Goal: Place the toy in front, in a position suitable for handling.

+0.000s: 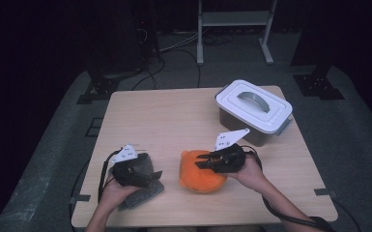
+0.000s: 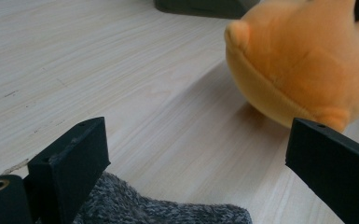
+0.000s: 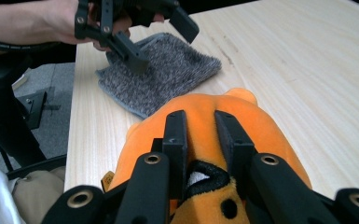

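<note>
From the high view I see the whole table [image 1: 174, 116] and, at its far right, a brown box with a white lid [image 1: 253, 106], which my gripper views leave out. The orange plush toy [image 1: 200, 176] sits near that box, toward me, and my right gripper [image 3: 200, 135] is squeezed shut on a fold of its top. Left of the toy lies a grey cloth [image 3: 161, 70], and my left gripper [image 1: 145, 176] hangs just over it, jaws wide apart, holding nothing.
</note>
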The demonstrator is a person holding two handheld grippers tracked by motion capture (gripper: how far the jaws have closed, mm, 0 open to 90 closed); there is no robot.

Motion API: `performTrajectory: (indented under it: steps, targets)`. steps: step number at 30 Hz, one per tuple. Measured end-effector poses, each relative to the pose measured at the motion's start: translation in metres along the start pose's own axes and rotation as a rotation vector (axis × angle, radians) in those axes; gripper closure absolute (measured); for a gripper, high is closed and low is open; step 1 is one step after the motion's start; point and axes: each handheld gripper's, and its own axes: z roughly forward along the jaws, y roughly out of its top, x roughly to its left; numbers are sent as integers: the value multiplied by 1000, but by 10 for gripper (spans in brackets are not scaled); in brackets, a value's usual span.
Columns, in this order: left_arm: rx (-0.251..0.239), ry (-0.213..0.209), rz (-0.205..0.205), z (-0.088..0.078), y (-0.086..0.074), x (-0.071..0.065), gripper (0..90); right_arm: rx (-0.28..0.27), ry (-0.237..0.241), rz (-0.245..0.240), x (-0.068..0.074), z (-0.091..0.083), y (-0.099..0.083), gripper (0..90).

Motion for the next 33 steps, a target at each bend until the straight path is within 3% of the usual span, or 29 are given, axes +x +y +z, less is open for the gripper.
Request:
performTrajectory:
  steps: [7,8,11,18,23,29,33]
  targets:
    - [-3,-1,-4,0,-1,1,52,32,21,-14,1,12,-10,727]
    - [-1,-1,-4,0,-1,1,52,65,22,-27,2,17,-14,714]
    - [-1,-1,-5,0,-1,1,52,51,34,-16,2,17,-17,702]
    - [5,1,-1,1,-1,1,52,60,52,-6,1,11,-21,533]
    - [7,4,1,0,-1,2,52,57,31,-8,3,3,-20,388]
    - [8,9,-2,-1,-2,3,52,37,4,-15,6,-14,-27,330]
    - [13,7,5,-1,-1,3,62,-19,-13,23,3,-33,-43,317]
